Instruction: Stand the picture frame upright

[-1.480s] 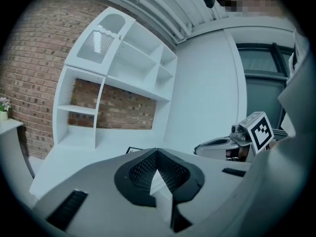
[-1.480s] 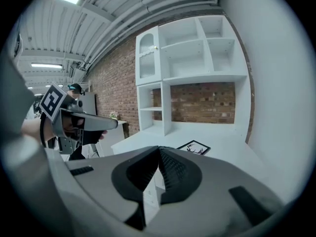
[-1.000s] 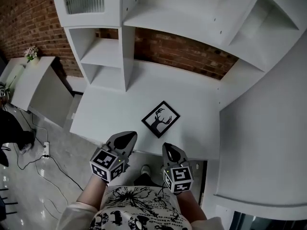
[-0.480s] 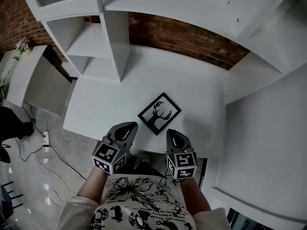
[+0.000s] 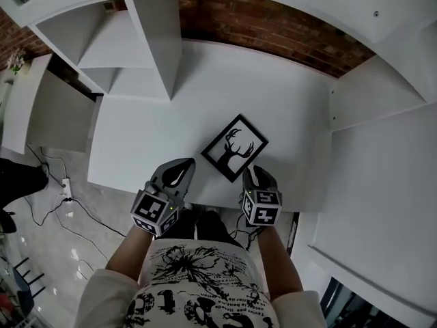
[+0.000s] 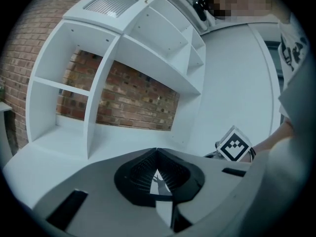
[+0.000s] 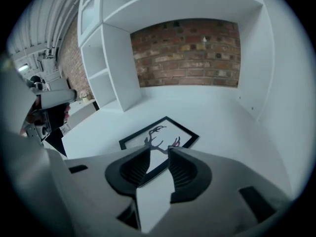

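A black picture frame (image 5: 235, 147) with a deer silhouette lies flat on the white desk (image 5: 287, 115), turned like a diamond. My right gripper (image 5: 254, 175) hovers at the frame's near right edge. Its jaws have just been opening and now stand apart, and in the right gripper view (image 7: 159, 151) the frame (image 7: 163, 130) shows through the gap, with no pad pressing on it. My left gripper (image 5: 179, 171) is shut and empty, just left of the frame's near corner. In the left gripper view (image 6: 157, 153) a sliver of the deer picture (image 6: 159, 181) shows behind the closed tips.
White shelving (image 5: 147, 46) stands at the desk's back left, with a brick wall (image 5: 259, 19) behind. A white side panel (image 5: 369, 101) closes the right. The desk's front edge (image 5: 205, 198) runs just under both grippers. Cables lie on the floor (image 5: 61, 203) at the left.
Both grippers have moved forward and down over the desk's front edge toward the frame. The right gripper's jaws, closed before, now stand apart.
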